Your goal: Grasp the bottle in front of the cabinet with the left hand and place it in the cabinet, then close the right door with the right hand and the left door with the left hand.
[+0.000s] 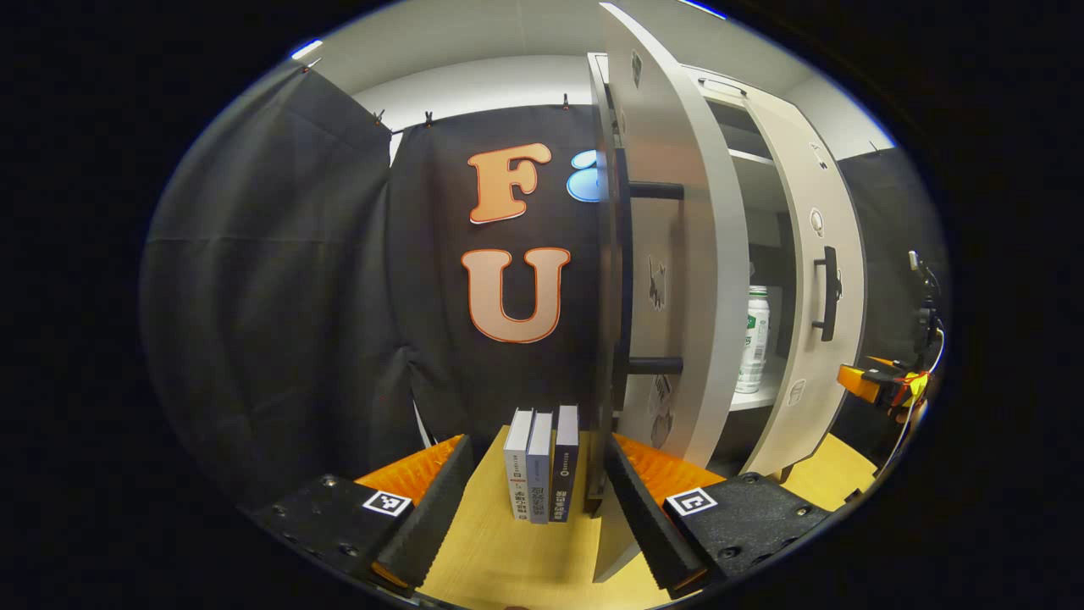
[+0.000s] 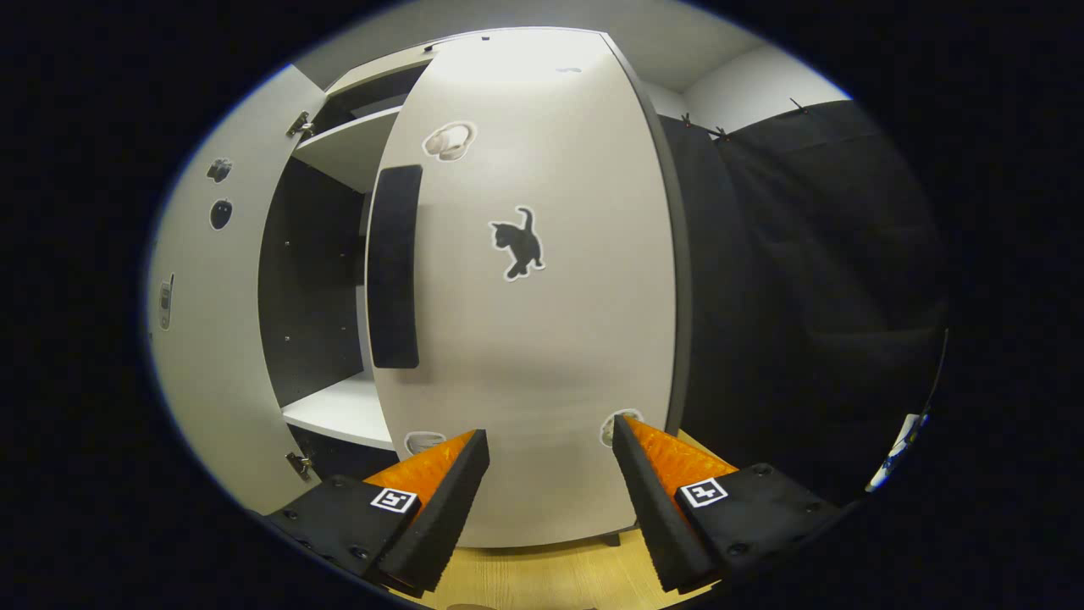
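So the bottle was already sitting on the cabinet shelf, both the left gripper and right gripper were spread wide holding nothing, and I'd guess pushing the right door shut came next.

There are one bottle on the cabinet shelf, two cabinet doors, the left door and the right door, and three upright books on the tabletop.
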